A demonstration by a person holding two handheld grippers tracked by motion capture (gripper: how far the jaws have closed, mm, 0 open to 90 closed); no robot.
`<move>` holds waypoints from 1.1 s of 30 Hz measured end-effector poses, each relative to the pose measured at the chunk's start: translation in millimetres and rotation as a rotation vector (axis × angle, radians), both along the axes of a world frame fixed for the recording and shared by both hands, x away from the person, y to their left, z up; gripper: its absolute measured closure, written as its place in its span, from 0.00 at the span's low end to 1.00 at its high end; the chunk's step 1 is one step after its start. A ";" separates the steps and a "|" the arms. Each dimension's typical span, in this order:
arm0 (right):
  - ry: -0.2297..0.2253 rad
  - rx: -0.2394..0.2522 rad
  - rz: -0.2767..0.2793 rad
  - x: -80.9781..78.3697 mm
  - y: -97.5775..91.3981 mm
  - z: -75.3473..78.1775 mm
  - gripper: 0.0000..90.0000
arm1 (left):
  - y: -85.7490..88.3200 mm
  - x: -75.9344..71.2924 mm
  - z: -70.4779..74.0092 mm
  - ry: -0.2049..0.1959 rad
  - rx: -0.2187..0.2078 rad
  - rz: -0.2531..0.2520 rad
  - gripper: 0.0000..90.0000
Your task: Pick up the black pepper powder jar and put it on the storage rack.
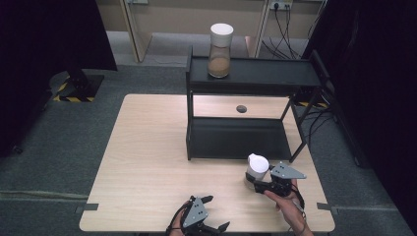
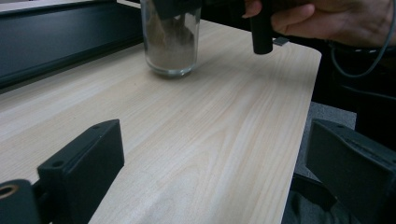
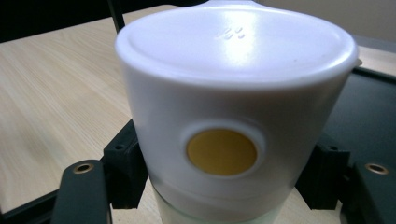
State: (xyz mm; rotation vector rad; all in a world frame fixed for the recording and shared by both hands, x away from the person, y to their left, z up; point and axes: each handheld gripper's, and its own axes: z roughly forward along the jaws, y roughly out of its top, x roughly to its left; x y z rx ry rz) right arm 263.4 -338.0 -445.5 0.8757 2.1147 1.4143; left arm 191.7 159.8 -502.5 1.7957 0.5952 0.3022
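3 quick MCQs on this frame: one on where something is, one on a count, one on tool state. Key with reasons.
1. Where does the second clear glass jar with a white lid and brown powder stand?
A. on the top shelf of the black metal rack
B. on the grey floor
C. at the left edge of the table

2. How many white-lidded jars are in the high view?
A. one
B. two
C. four

3. What is the right tool doing?
A. hanging open over the rack
B. lying on the floor
C. shut on the near white-lidded glass jar

Key:
1 A: the jar sits on the black metal rack, at the left end of its top shelf.
2 B: one on the rack, one, the near white-lidded glass jar, on the light wooden table.
3 C: in the right gripper view both black jaws press the jar's sides below the lid.
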 end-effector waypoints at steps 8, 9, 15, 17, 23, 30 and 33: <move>-0.035 -0.005 0.016 -7.4 -2.6 24.8 0.34 | -0.3 0.0 -0.2 0.000 0.000 0.001 0.05; -0.042 -0.006 0.020 -7.9 -2.4 29.2 0.34 | -0.4 0.2 -0.2 0.000 -0.001 0.000 0.05; -0.070 0.005 0.054 -4.1 -2.7 54.7 0.34 | -0.6 0.0 -0.4 0.001 0.002 0.002 0.05; -0.071 0.018 0.064 -0.9 -3.5 64.2 0.34 | -0.7 -0.2 -0.5 -0.001 0.002 0.001 0.05; -0.088 0.041 0.085 8.7 -5.2 93.6 0.34 | -0.8 0.4 -0.8 0.004 0.000 -0.001 0.05; -0.083 0.045 0.113 23.0 -3.3 127.3 0.34 | -0.2 0.0 -0.9 0.005 -0.004 0.000 0.05; -0.079 0.041 0.122 28.4 -0.9 136.0 0.34 | -0.4 0.0 -1.0 0.008 0.000 0.001 0.05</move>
